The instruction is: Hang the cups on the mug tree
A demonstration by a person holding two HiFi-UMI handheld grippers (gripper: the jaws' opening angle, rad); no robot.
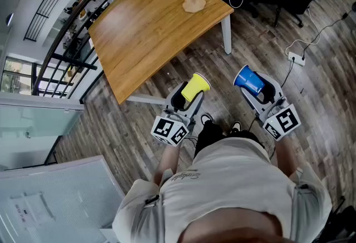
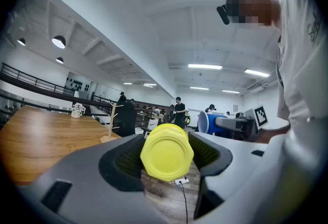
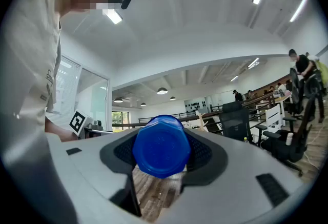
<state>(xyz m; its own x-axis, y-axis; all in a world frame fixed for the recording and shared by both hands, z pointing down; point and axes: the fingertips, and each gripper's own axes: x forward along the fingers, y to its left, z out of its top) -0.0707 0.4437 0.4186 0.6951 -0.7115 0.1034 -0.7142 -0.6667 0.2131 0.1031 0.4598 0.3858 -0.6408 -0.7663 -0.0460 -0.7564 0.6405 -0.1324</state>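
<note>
Your left gripper (image 1: pixel 188 98) pinches the yellow cup (image 1: pixel 196 87) between its fingers; your right gripper (image 1: pixel 258 92) likewise pinches the blue cup (image 1: pixel 248 81).

The left gripper (image 1: pixel 188 96) and right gripper (image 1: pixel 257 90) are held about level, side by side, just short of the table (image 1: pixel 144 25), the left one nearer its edge. The left jaws clamp a yellow cup (image 1: pixel 196 87) and the right jaws a blue cup (image 1: pixel 248 81). Both forearms reach forward.
</note>
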